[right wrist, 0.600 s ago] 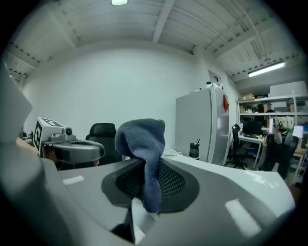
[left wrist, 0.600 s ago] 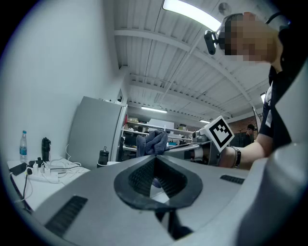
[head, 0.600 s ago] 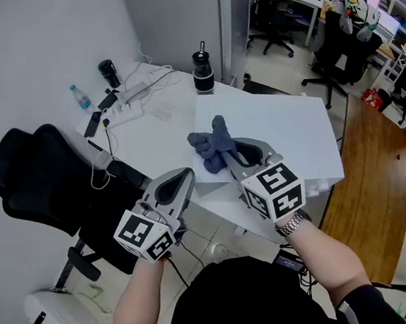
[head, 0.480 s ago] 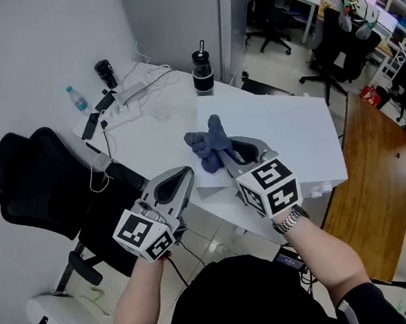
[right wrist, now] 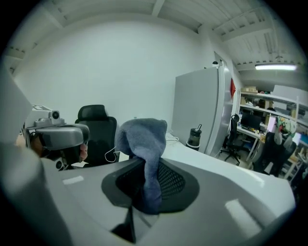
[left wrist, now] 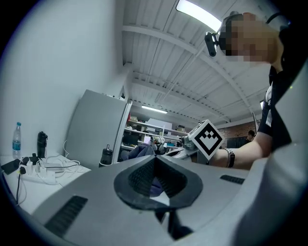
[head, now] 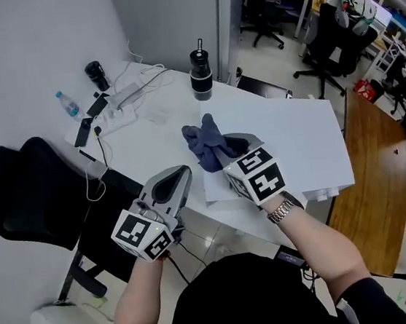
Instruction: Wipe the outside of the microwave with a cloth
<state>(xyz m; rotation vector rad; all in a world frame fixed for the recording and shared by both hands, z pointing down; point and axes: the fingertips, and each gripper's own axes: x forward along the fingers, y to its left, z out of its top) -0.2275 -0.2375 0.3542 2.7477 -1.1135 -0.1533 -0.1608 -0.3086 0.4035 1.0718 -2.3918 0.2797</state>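
Note:
The microwave is a white box seen from above, standing on the white desk. My right gripper is shut on a crumpled grey-blue cloth, which sits at the left edge of the microwave's top. In the right gripper view the cloth bunches up out of the shut right gripper. My left gripper hovers to the left, below the desk's near edge, apart from the microwave. In the left gripper view it is shut with nothing between the pads.
A black tumbler stands behind the microwave. A power strip with cables, a black cup and a water bottle lie at the desk's far left. A black office chair stands left; a wooden table is on the right.
My right gripper has shifted a little left and away from me with the cloth, along the microwave's left edge. The left gripper has hardly moved.

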